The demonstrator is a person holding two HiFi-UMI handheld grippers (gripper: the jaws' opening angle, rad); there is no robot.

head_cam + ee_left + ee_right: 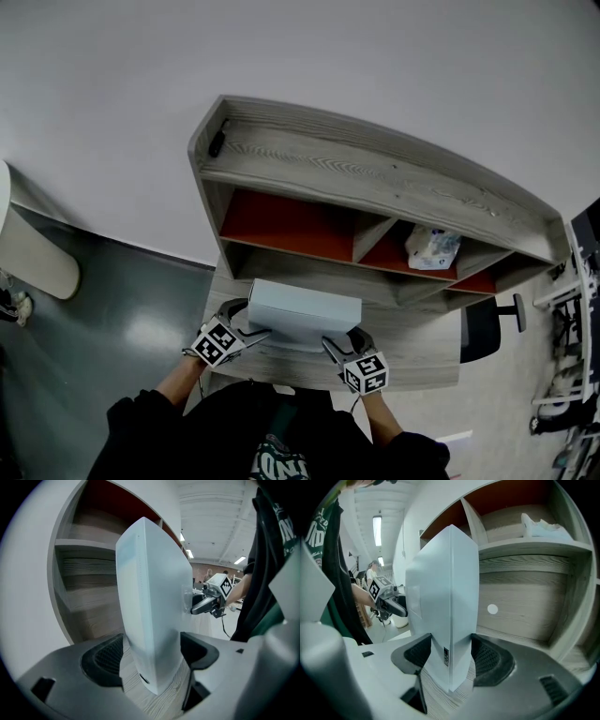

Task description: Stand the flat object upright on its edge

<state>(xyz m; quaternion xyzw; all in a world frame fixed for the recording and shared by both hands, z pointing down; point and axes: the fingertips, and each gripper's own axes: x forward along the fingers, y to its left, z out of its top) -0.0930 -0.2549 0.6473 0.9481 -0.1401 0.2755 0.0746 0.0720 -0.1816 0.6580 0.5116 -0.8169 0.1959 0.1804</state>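
1. My left gripper (247, 329) grips the left end of the white box (305, 309), one pad on each broad face
2. My right gripper (334, 344) grips the right end the same way, its pads pressed on the two broad faces with the narrow end between them
3. The box stands tall and thin between my jaws, on its long edge, with a narrow face on top
4. It runs left to right over the near part of the desk (417, 361), just in front of the shelf (375, 178)
5. Its lower edge sits right at the wood grain of the desk; I cannot tell whether it bears on it or is just clear
6. Each gripper view shows the other gripper past the far end of the box, so I face myself along its length
7. A crumpled pale packet (432, 247) lies in the shelf's right compartment, well apart from the box
8. The shelf's compartments have red backs, and the wide left one is behind the box
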